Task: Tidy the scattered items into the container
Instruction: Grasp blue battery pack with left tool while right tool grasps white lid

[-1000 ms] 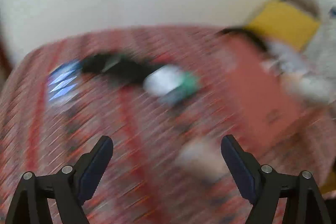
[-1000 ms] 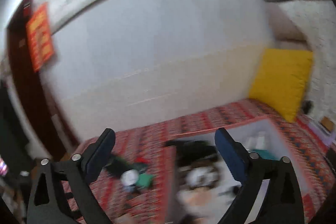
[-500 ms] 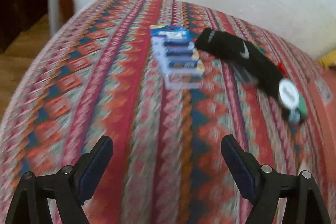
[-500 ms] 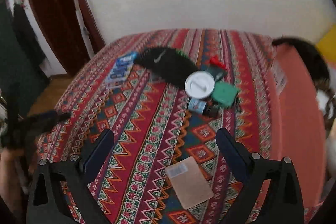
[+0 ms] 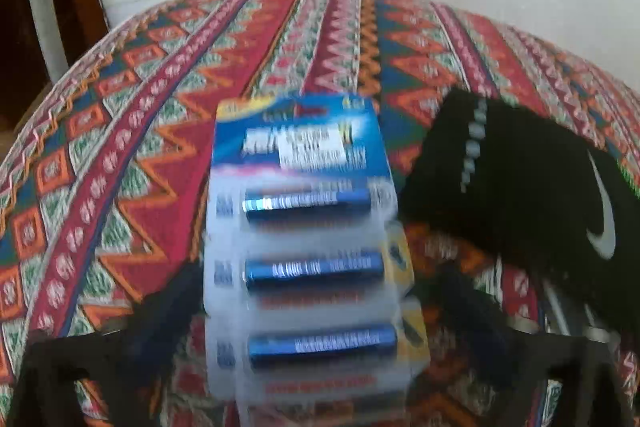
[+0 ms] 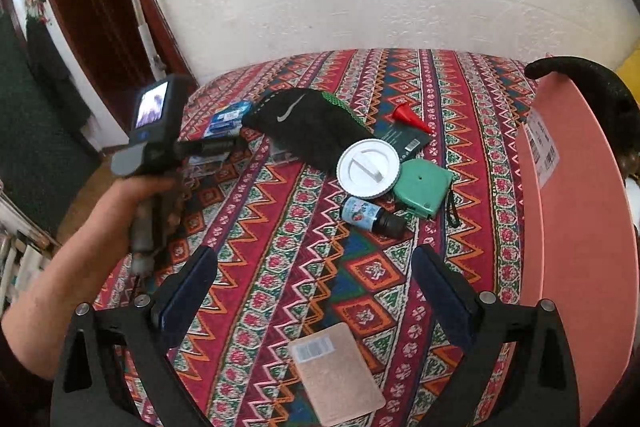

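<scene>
Battery pack (image 5: 308, 247) flat on patterned cloth (image 6: 280, 267) near far-left corner, just beside black sock (image 6: 304, 125). Left gripper (image 5: 316, 327) low over pack, fingers blurred dark either side of it; open or closing — cannot tell. Right gripper (image 6: 314, 291) hovering, fingers wide, nothing between. Out on cloth too: white lid (image 6: 368, 169), green tape measure (image 6: 422, 187), small bottle (image 6: 370, 217), red cone (image 6: 410, 119), tan card (image 6: 336, 373) at near edge. Pink container (image 6: 576, 227) along right edge, inside mostly hidden. Much left to gather.
</scene>
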`<state>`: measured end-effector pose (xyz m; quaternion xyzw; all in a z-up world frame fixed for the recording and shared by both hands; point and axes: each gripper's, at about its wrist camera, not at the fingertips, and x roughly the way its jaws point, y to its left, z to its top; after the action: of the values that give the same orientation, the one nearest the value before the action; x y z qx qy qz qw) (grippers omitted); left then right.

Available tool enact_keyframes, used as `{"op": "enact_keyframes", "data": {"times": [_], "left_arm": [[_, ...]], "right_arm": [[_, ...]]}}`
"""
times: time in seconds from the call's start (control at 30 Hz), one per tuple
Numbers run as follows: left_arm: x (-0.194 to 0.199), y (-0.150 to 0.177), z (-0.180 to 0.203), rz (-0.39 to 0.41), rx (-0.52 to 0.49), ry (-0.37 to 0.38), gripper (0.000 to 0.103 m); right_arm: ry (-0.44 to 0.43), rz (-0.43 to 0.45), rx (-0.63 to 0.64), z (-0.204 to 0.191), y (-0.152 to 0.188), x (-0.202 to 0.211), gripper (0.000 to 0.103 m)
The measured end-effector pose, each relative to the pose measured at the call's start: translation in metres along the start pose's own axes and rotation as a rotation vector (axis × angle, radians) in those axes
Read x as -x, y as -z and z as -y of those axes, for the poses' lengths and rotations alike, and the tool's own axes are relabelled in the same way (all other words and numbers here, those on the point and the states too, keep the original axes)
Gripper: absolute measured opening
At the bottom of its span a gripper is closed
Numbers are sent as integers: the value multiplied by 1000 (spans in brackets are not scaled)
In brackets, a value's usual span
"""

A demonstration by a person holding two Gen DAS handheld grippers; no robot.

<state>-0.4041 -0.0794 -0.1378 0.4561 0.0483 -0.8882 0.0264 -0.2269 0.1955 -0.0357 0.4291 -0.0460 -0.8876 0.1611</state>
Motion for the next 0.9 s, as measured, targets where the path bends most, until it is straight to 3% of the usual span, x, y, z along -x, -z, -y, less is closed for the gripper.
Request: {"op": "enact_keyframes", "data": {"times": [0.13, 0.23, 0.37, 0.47, 0.53, 0.57, 0.6, 0.73, 0.9], "left_arm": [[44, 31, -20, -5, -25, 89, 72], [102, 79, -43, -14, -60, 123, 73], [165, 136, -56, -13, -22, 163, 74], [172, 146, -73, -12, 19, 196, 74], [164, 147, -79, -31, 30, 174, 74], [159, 144, -81, -46, 46, 176, 74], [157, 142, -84, -56, 67, 205, 74], [164, 136, -77, -32, 60, 248, 74], [188, 139, -65, 17, 35, 310, 74]], "right_arm": [[77, -39, 48, -1, -14, -34, 99], [135, -68, 85, -1, -25, -60, 99], [213, -107, 133, -2, -39, -95, 99], [271, -136, 170, -2, -49, -120, 99], [304, -148, 191, 0, -54, -135, 91], [322, -147, 203, 0, -56, -139, 65], [332, -142, 211, -1, -58, -136, 66], [228, -115, 153, -12, -56, -98, 66], [70, -16, 143, -49, -14, -14, 66]]}}
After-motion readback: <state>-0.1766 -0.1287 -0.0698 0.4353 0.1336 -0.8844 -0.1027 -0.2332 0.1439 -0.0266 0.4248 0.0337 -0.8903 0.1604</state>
